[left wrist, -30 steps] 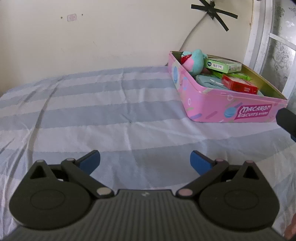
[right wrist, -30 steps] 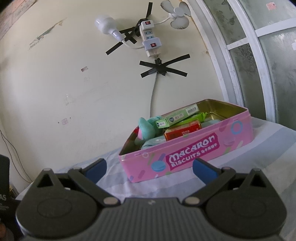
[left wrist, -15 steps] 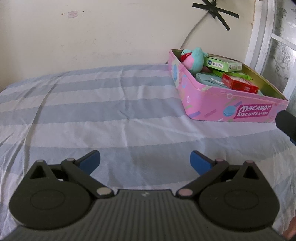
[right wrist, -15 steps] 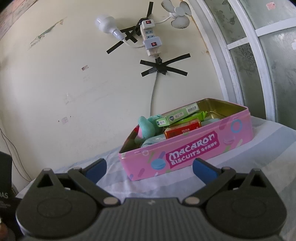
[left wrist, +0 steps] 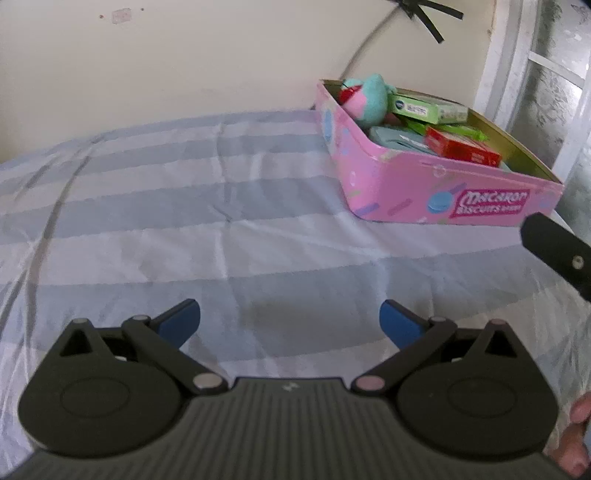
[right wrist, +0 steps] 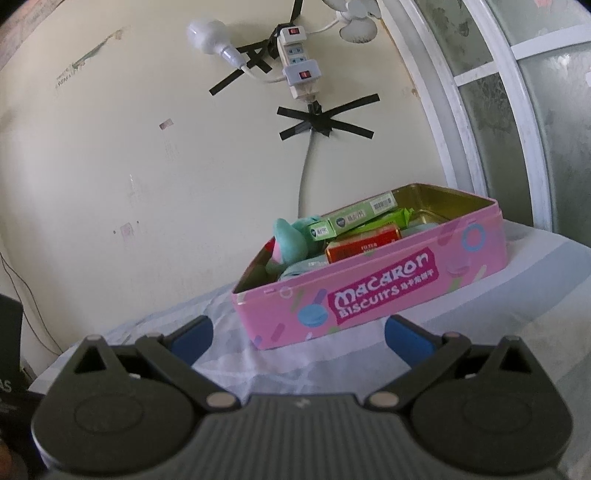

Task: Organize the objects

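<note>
A pink "Macaron Biscuits" tin (left wrist: 388,184) stands open on the striped bedsheet at the right; it also shows in the right wrist view (right wrist: 369,295). In it lie a teal and pink plush toy (left wrist: 369,99), a green box (left wrist: 428,109), a red box (left wrist: 461,147) and a pale teal packet (left wrist: 395,138). My left gripper (left wrist: 290,319) is open and empty, low over the sheet, left of and nearer than the tin. My right gripper (right wrist: 299,332) is open and empty, just in front of the tin's long side.
The blue and white striped sheet (left wrist: 184,203) spreads left of the tin. A cream wall stands behind, with a taped power strip (right wrist: 299,70), a bulb (right wrist: 208,35) and a cable. A white window frame (right wrist: 491,110) is at the right. A black part of the right gripper (left wrist: 557,251) shows at the left view's right edge.
The left gripper has tilted and moved forward over the sheet, so the tin looks nearer and higher in its view. The right gripper has shifted slightly. Both stay open and empty.
</note>
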Motion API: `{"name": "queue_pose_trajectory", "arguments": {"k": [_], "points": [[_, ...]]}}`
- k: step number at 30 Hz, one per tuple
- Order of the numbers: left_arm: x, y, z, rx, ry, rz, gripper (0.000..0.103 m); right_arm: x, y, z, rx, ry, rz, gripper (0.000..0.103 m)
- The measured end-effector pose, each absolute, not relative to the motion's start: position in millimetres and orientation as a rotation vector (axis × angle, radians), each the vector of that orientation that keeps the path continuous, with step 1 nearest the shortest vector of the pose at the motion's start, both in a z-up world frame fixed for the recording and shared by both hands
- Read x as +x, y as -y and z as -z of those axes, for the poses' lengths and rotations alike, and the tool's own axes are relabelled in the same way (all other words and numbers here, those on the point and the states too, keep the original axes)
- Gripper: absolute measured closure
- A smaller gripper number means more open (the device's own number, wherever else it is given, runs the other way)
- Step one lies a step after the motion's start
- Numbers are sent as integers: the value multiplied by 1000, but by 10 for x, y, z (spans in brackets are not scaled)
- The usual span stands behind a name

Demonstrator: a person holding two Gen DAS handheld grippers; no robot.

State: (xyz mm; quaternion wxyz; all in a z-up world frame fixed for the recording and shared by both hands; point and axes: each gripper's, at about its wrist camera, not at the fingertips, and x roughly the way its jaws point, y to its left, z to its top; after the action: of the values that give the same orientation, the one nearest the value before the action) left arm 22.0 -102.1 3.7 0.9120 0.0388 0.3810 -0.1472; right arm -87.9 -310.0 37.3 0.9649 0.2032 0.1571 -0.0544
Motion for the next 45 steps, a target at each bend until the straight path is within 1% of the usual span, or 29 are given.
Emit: {"name": "queue_pose_trajectory", "arguments": {"k": [20,45], "points": [[243,1113,15,90,-837,360,0,-856,3179,-322,436,-324,129,0],[94,1042,-136,68,-789,393,0,-973,3086,-474,402,-275,143,0]]}}
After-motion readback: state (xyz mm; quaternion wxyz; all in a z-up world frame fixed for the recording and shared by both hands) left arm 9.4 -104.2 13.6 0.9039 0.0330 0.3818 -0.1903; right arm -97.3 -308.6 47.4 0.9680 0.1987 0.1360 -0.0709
